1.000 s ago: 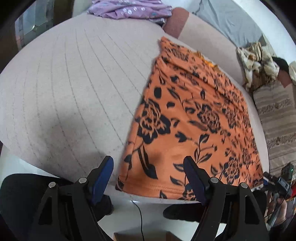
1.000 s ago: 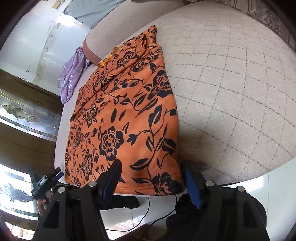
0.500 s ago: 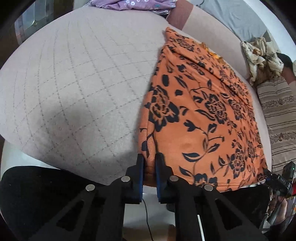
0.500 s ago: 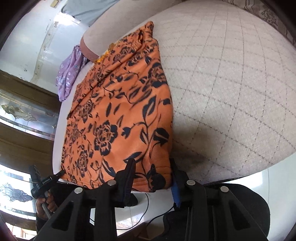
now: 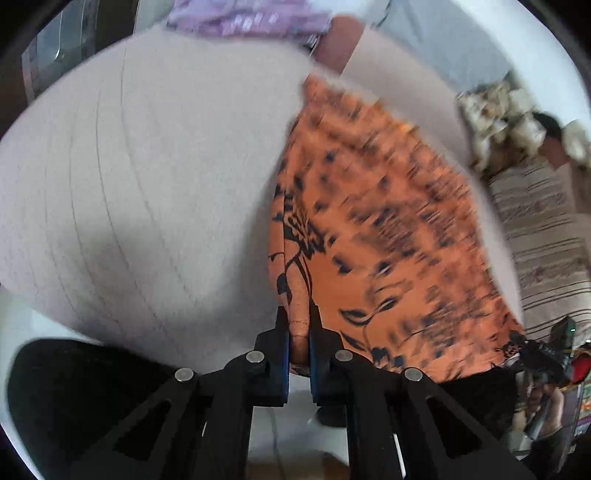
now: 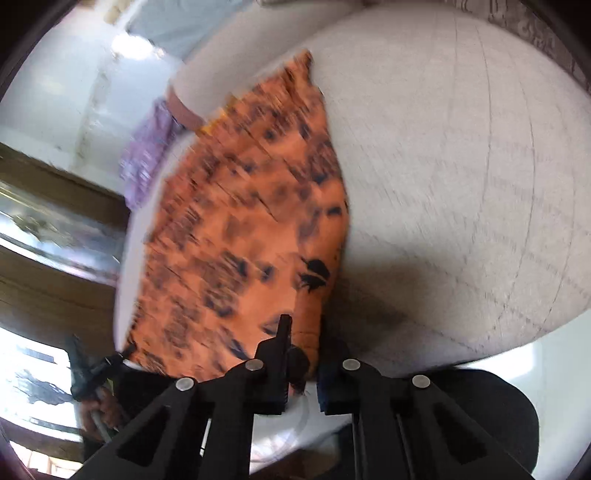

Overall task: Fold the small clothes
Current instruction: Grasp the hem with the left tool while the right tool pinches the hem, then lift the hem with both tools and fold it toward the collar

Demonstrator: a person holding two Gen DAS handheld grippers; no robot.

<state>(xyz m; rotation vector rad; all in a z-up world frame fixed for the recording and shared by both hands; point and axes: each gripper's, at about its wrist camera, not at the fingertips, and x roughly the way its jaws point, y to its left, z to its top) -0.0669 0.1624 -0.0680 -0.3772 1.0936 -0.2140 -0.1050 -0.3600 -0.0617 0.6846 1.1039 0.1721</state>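
Fingers [image 5: 281, 350] of left gripper [image 5: 298, 332] just clamped tight on near corner of orange floral cloth [image 5: 388, 240]; right gripper [image 6: 304, 347] same, pinching other corner, cloth [image 6: 240, 221] on quilted bed [image 6: 461, 166].

Left gripper [image 5: 298, 325] has just clamped down, jaws pinched tight. Right gripper [image 6: 304, 339] same deal, both angled downward.

Both grippers' jaws closed, pinching the orange cloth's [image 5: 388, 236] near corners.

Beige quilted bed cover [image 5: 147, 206], orange floral garment [image 5: 388, 229] spread flat, purple cloth [image 5: 243, 20] at far edge
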